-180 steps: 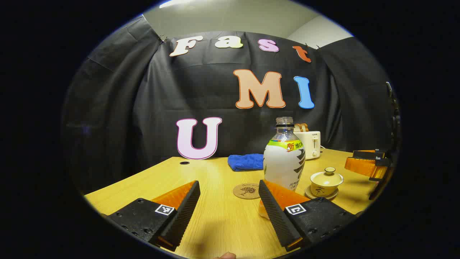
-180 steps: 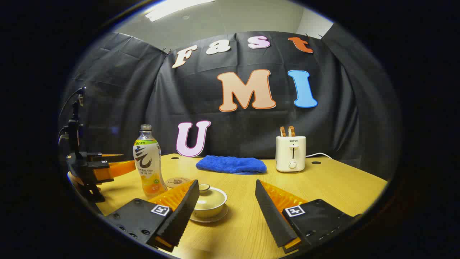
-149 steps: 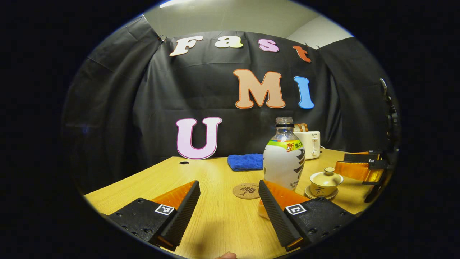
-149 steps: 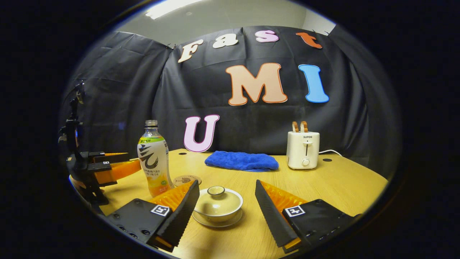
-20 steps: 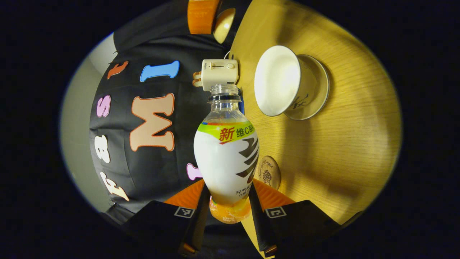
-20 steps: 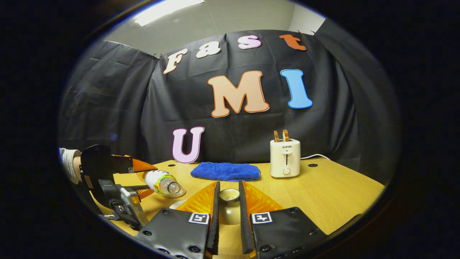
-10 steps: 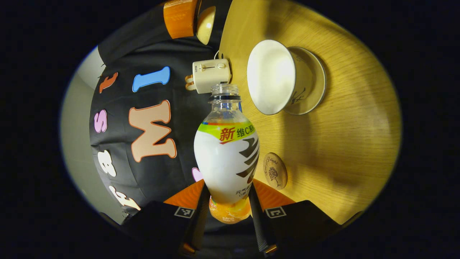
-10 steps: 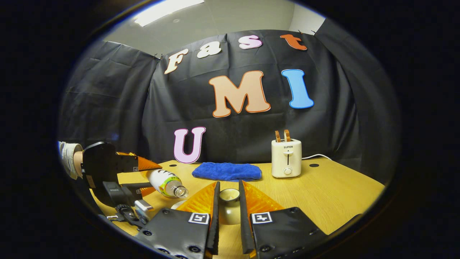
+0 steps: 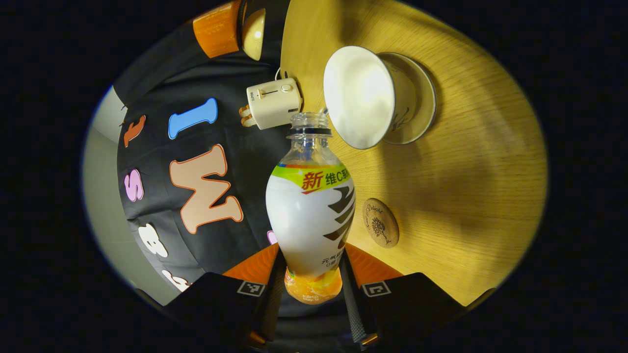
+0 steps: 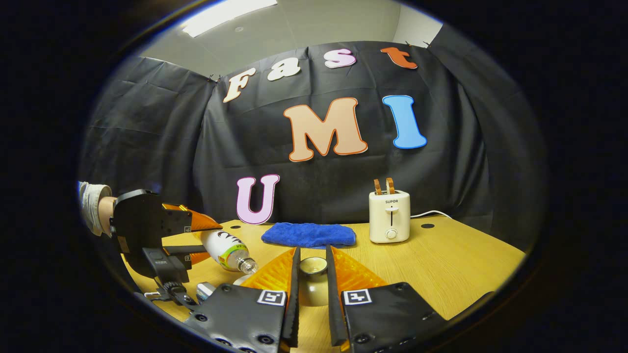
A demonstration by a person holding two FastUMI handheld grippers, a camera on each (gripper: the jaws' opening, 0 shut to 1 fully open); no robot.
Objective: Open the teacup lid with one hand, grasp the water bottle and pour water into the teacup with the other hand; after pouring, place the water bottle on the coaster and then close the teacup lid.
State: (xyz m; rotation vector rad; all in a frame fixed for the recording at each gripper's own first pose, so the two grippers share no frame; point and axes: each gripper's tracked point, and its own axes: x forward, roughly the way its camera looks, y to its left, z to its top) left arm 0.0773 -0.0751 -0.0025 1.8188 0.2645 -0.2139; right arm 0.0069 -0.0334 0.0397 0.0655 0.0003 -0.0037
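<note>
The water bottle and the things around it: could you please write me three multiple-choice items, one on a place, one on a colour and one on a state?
1. Where does the coaster lie?
A. On the table, bare, apart from the teacup
B. Under the water bottle
C. On the toaster

2. What colour is the cloth on the table?
A. Red
B. Blue
C. White

3. What state is the teacup in?
A. Lid on
B. Tipped on its side
C. Open, on its saucer, lid lifted off

Answers: 1 A, the left gripper view shows the coaster bare, beside the bottle held by the left gripper. 2 B, the right gripper view shows a blue cloth. 3 C, the cup's pale inside is open to view, and the right gripper is closed on the lid.
</note>
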